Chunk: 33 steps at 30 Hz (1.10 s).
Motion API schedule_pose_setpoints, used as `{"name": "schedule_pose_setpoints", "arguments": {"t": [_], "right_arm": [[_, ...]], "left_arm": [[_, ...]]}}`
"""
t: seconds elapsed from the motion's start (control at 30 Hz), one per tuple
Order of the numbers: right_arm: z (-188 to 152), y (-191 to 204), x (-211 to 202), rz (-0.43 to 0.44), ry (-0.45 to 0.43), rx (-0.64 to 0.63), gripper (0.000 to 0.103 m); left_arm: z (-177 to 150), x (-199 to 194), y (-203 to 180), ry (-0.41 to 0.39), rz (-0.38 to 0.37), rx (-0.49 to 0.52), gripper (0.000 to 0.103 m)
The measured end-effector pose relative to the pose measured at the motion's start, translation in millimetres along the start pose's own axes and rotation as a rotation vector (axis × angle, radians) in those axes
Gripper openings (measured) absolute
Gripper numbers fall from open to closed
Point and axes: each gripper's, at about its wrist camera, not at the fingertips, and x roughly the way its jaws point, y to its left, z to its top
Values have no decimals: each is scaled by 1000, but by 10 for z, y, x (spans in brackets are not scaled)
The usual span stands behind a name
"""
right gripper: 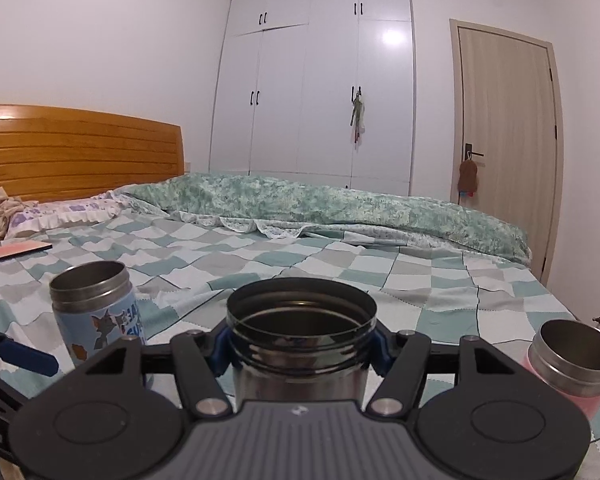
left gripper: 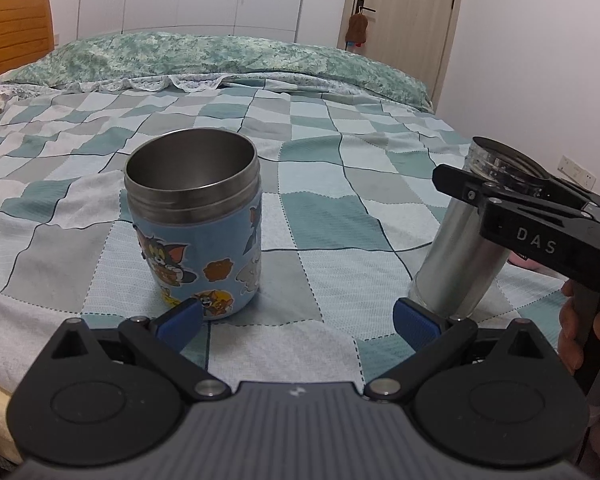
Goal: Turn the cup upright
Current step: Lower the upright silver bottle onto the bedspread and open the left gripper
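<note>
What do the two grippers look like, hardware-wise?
Same build on both. Left gripper: black linkage arms on silver pivot pins, two round black discs flanking a grey ribbed body, blue ribbed fingertips. Right gripper matches; seen from the left view, its arm reads "DAS" in white. A bare hand grips its handle. No cables or sleeves visible.

Teal, grey and pale-blue checks across the bedspread (left gripper: 308, 216), with dark seam lines. Mottled green and white on the rolled duvet (right gripper: 340, 208). Light blue with cartoon cat-and-mouse stickers in grey, brown and yellow on the sticker cup (left gripper: 196, 248), bare steel at its rim and inside. Plain silver on the steel cup (left gripper: 464, 256), dark and glossy at its threaded neck. Pink below a steel collar on the pink cup (right gripper: 572, 368). Black with blue pads (left gripper: 182, 320) on the left tongs (left gripper: 300, 320). Honey-orange wood on the headboard (right gripper: 80, 148); white on the wardrobe (right gripper: 312, 80).
</note>
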Motion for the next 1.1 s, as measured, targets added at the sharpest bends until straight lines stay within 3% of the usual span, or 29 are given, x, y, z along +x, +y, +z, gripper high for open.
{"name": "schedule_pose_setpoints", "arguments": {"t": [0.1,0.17,0.37,0.53,0.67,0.83,0.97,1.1], "right_arm": [[12,-53,-35,9,-6,26,69],[25,-83,-75,11,-15,44,91],[18,-153,-395,5,-84,61,103],[-23,-243,-891,-17,-159,62,103],[-132,-345,-1297,-42,-170,69,103],[-384,-386,-1659,-84,-144,54,103],[-610,-360,-1792,-113,-92,19,103],[-812,-343,-1846,-129,-71,14,103]], "left_arm": [[-6,-7,-2,-3,1,2,103],[-10,-28,-1,-7,0,2,103],[-17,-175,-27,-38,-13,0,103],[-102,-487,-127,-147,-48,16,103],[-266,-726,-258,-241,-60,23,103],[-598,-891,-454,-349,-25,48,103],[-862,-877,-569,-359,5,45,103],[-1126,-853,-671,-415,99,51,103]]}}
